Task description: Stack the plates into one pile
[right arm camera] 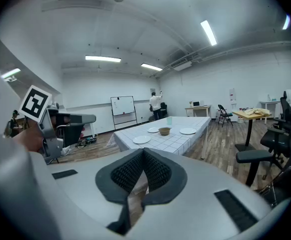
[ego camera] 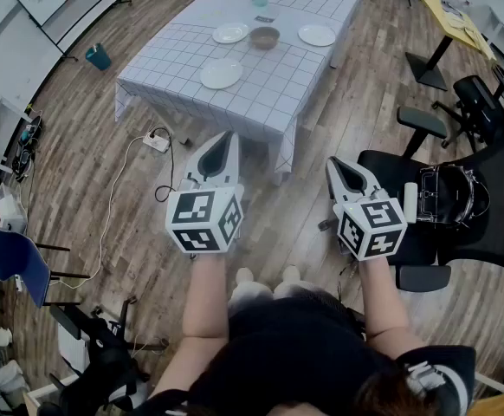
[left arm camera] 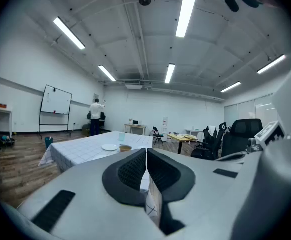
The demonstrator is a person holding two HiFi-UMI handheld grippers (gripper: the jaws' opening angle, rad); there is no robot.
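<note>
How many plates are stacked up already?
None yet. The near plate, the left plate and the right plate all lie apart on the table, with a bowl between the far two. Nothing is in hand: the left gripper and the right gripper are shut, empty and short of the table. All the stacking is left.

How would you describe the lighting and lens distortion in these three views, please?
Head view: even light, sharp, though the wide lens bows the table and floorboards. Left gripper view: dark round corners, ceiling strip lights glaring white. Right gripper view: same dark corners, curved ceiling, distant plates small yet clear.
</note>
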